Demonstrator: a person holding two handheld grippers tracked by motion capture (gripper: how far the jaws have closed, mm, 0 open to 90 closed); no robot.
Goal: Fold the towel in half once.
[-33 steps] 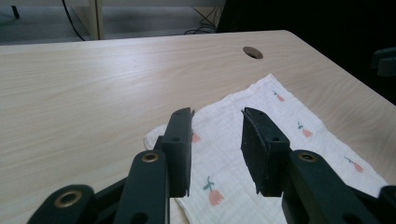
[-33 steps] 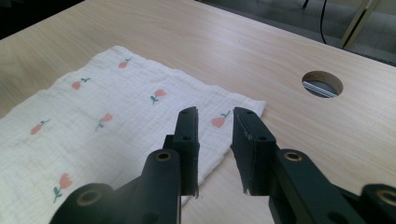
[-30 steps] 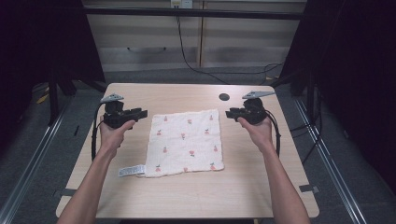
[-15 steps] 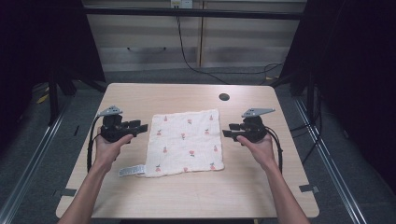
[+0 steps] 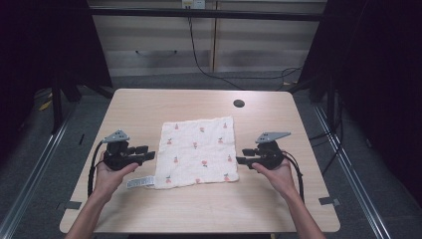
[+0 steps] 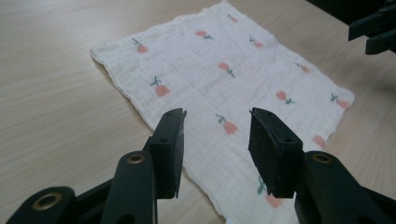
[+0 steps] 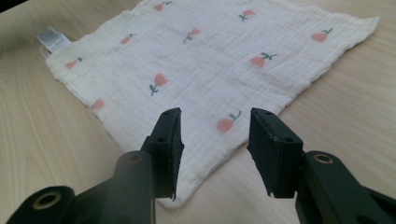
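High view: cloth [image 5: 197, 152] lies flat mid-table [image 5: 149, 107], between the grippers.
Cloth: cream square, crinkled weave, scattered pink tulips with green stems; white tag [image 5: 140, 182] at its near-left corner.
Left gripper [image 5: 148, 156]: jaws apart, empty, at the cloth's left edge.
Right gripper [image 5: 241, 160]: jaws apart, empty, at the near-right corner.

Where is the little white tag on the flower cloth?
In the high view, the tag sticks out of the cloth's near left corner, flat on the table, just below the left gripper.
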